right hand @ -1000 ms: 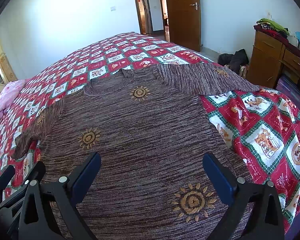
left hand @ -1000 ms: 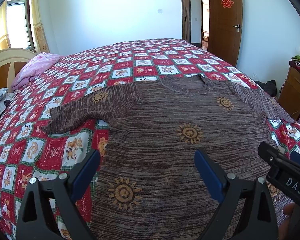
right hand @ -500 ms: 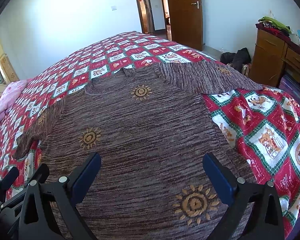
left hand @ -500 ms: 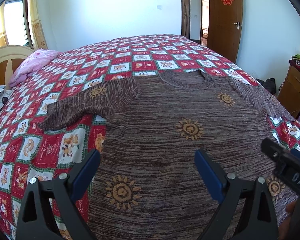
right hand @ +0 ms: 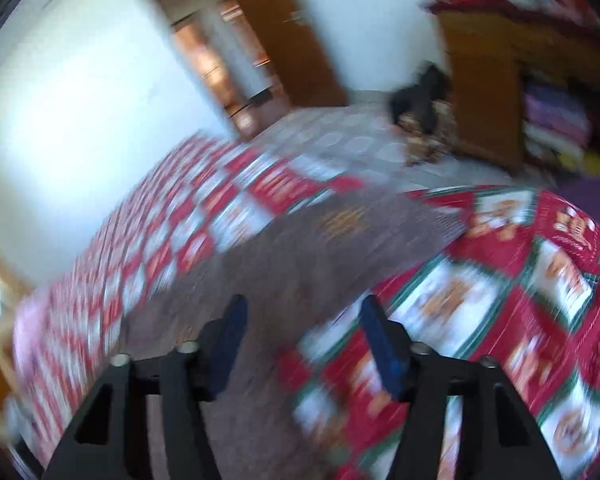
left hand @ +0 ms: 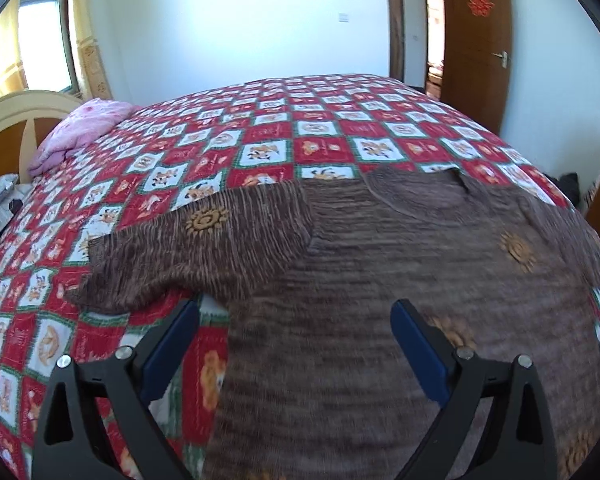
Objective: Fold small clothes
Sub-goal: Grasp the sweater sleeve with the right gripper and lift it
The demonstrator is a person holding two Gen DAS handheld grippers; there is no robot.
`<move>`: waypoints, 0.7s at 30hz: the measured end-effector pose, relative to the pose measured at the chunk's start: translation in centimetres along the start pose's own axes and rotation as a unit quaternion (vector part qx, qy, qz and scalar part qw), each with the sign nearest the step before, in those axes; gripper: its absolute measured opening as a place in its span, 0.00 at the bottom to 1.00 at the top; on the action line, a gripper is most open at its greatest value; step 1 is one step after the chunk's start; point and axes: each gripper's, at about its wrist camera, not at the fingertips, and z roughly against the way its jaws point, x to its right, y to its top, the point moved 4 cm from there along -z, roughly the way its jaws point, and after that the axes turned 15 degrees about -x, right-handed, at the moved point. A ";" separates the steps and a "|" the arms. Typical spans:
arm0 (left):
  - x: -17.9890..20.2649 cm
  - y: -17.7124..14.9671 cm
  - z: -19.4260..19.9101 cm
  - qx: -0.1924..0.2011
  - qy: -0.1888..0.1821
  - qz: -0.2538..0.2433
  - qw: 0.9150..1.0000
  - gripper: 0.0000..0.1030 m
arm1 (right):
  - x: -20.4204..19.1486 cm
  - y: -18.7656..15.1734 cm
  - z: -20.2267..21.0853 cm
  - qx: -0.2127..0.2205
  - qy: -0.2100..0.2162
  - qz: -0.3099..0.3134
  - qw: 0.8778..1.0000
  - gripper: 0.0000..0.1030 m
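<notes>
A brown knitted sweater point(left hand: 380, 280) with orange sun motifs lies spread flat on the bed. Its left sleeve point(left hand: 196, 252) stretches out to the left. My left gripper point(left hand: 294, 314) is open and empty, hovering over the sweater's left side below that sleeve. In the blurred right wrist view the sweater's right sleeve point(right hand: 340, 232) runs toward the bed's edge. My right gripper point(right hand: 302, 312) is open, narrower than before, and empty, tilted above the sweater's right edge.
The bed carries a red, white and green patchwork quilt point(left hand: 300, 128). A pink pillow point(left hand: 84, 128) and headboard point(left hand: 4, 120) are at the left. A brown door point(left hand: 476, 40) is at the back right; a wooden cabinet point(right hand: 520, 80) with clothes stands beside the bed.
My left gripper has moved left and closer toward the left sleeve. My right gripper has swung fast to the right and tilted, its fingers closer together; its view is blurred.
</notes>
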 end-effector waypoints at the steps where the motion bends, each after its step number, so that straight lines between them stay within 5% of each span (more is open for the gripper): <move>1: -0.2 0.2 -0.8 -0.003 0.000 0.006 1.000 0.96 | 1.9 1.5 -0.5 0.000 0.008 -0.030 1.000 0.48; 7: -0.7 -0.1 -5.0 -0.038 0.019 0.036 0.998 0.96 | 10.7 5.8 -5.5 -0.057 0.050 -0.175 0.982 0.48; 14: -0.9 -0.3 -6.2 -0.060 0.002 0.059 0.996 1.00 | 11.0 7.9 -8.1 -0.058 -0.004 -0.168 0.984 0.46; 17: -1.3 -0.3 -6.6 -0.062 -0.017 0.073 0.995 1.00 | 10.6 8.1 -8.7 -0.055 -0.028 -0.152 0.986 0.33; 19: -1.1 -0.3 -6.6 -0.060 -0.011 0.069 0.996 1.00 | 10.7 8.1 -8.7 -0.050 -0.059 -0.140 0.987 0.10; 21: -1.0 -0.4 -6.6 -0.059 -0.007 0.066 0.996 1.00 | 11.0 8.1 -8.7 -0.045 -0.063 -0.132 0.988 0.09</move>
